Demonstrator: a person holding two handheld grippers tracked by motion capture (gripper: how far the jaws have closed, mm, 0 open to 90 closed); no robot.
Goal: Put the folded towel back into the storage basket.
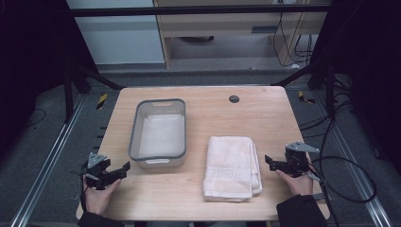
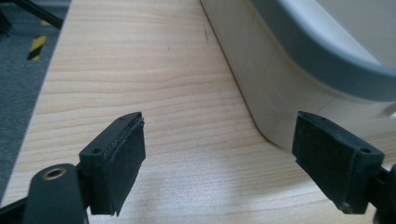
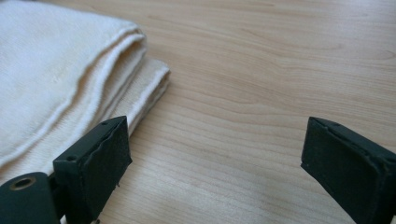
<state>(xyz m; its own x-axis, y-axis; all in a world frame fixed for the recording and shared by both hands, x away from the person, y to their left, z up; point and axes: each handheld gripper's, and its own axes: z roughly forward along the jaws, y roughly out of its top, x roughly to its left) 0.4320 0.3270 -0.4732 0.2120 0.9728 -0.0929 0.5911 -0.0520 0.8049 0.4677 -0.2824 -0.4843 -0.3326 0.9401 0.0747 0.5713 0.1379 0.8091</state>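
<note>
On the table's near right lies our folded towel (image 1: 232,167), right of the bin (image 1: 158,134). We hold the left gripper (image 1: 124,166) and right gripper (image 1: 268,160) wide, empty. Nothing grasped yet; next we likely pinch the towel's edge.

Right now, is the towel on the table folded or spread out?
Folded. The towel lies as a compact rectangle, and the right gripper view shows stacked layers at its edge.

A pale wooden table (image 1: 156,194) with a small dark round cap (image 1: 234,99) near its far edge (set into the top), grey carpet (image 1: 38,142) around, black cables (image 1: 347,161) trailing right.
</note>
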